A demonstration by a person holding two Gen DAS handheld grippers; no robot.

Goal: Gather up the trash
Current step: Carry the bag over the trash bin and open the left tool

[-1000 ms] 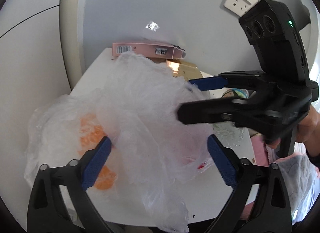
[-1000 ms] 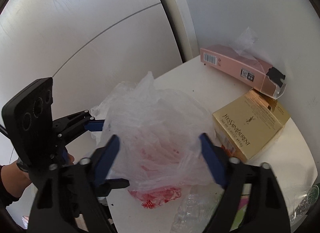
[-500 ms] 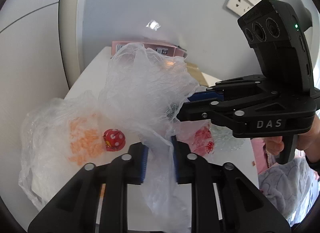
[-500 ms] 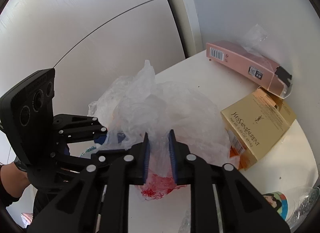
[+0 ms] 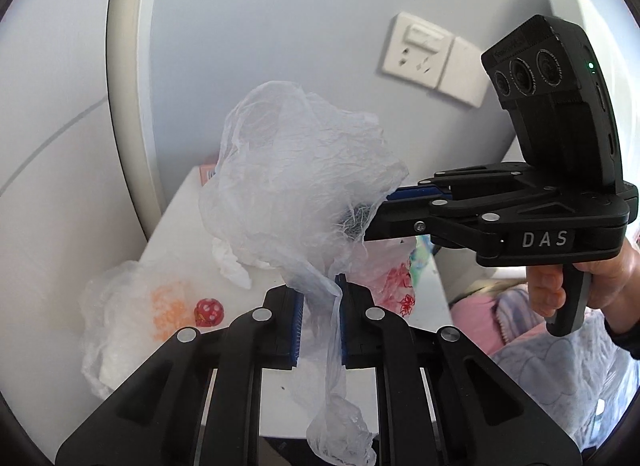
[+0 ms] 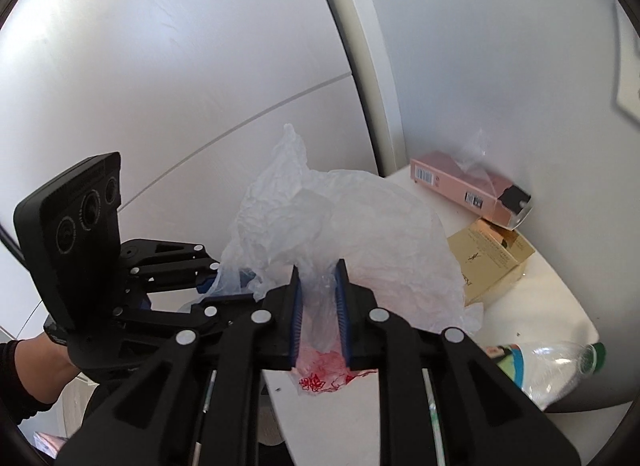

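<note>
A crumpled clear plastic bag [image 5: 304,185] hangs lifted above the white table [image 6: 540,306], its red-printed lower part [image 6: 320,378] drooping under it. My left gripper [image 5: 318,286] pinches one twisted strand of the film; its jaws are closing, and the blue pads [image 5: 295,318] press on the plastic. My right gripper [image 6: 318,270] is shut on another fold of the same bag. In the left wrist view the right gripper [image 5: 400,205] comes in from the right, tips buried in the film. In the right wrist view the left gripper [image 6: 224,286] holds the bag's left side.
A second clear bag [image 5: 132,314] with orange bits and a red spotted ball [image 5: 209,312] lies on the table's left part. A pink box [image 6: 468,189], a gold box [image 6: 492,262] and a plastic bottle [image 6: 548,366] sit toward the wall. Bedding [image 5: 540,346] lies beyond the edge.
Both grippers went from wide open around the bag to shut on its film, then rose together and lifted the bag off the table. The red ball came into view.
</note>
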